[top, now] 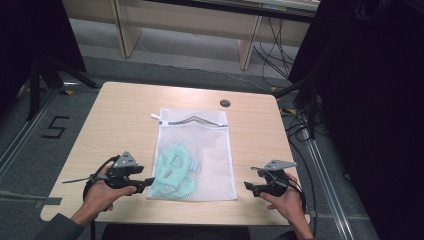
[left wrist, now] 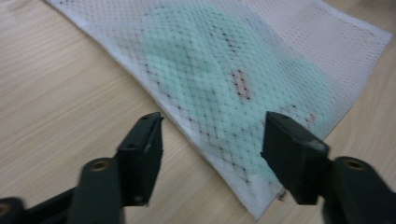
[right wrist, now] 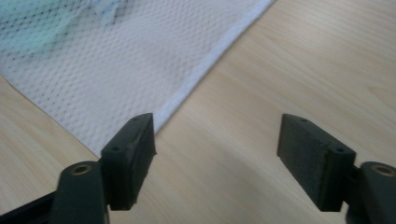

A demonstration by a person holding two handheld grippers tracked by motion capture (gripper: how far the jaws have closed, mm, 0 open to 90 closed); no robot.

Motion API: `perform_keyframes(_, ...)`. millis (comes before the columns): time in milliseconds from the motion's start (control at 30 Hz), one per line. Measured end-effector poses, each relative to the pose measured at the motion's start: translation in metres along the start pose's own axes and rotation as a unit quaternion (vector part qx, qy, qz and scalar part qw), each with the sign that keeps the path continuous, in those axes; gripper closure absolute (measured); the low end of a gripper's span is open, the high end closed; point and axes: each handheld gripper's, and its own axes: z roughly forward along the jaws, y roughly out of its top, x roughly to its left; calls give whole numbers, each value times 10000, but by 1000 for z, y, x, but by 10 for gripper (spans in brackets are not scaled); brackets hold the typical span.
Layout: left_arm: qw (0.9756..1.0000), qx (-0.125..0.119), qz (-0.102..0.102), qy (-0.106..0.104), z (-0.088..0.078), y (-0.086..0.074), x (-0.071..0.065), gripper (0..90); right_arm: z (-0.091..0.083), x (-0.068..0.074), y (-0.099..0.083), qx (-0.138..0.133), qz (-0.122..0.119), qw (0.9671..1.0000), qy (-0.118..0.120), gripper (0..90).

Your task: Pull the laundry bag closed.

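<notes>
A white mesh laundry bag [top: 200, 150] lies flat on the wooden table [top: 120, 115], its zipper end at the far side. A mint-green garment [top: 175, 170] shows through the mesh in its near left part. My left gripper [top: 147, 183] sits just off the bag's near left corner, jaws open, with the bag's corner [left wrist: 261, 205] and the green garment [left wrist: 210, 65] right in front of them. My right gripper [top: 248, 186] hovers at the bag's near right corner [right wrist: 121, 93], jaws open over bare wood, nothing between them.
A small dark round disc [top: 225, 103] lies near the table's far edge. Pale shelving legs [top: 247, 47] and cables stand on the floor beyond. Black stands flank the table. Bare wood surrounds the bag on both sides.
</notes>
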Motion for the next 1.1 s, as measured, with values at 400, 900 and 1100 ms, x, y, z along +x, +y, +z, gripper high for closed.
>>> perform_keyframes(400, 9979, 13, 517, -389, 12, 5, -22, 887, 21, 16, 25, 112, -855, 9946, 580, 849)
perform_keyframes(900, 9949, 284, 868, -438, 32, 6, -36, 896, 53, 40, 35, 904, -1426, 9810, 952, 900)
perform_keyframes(1100, 9955, 351, 798, -382, 35, 3, -30, 896, 61, 41, 36, 1179, -1738, 9733, 929, 900)
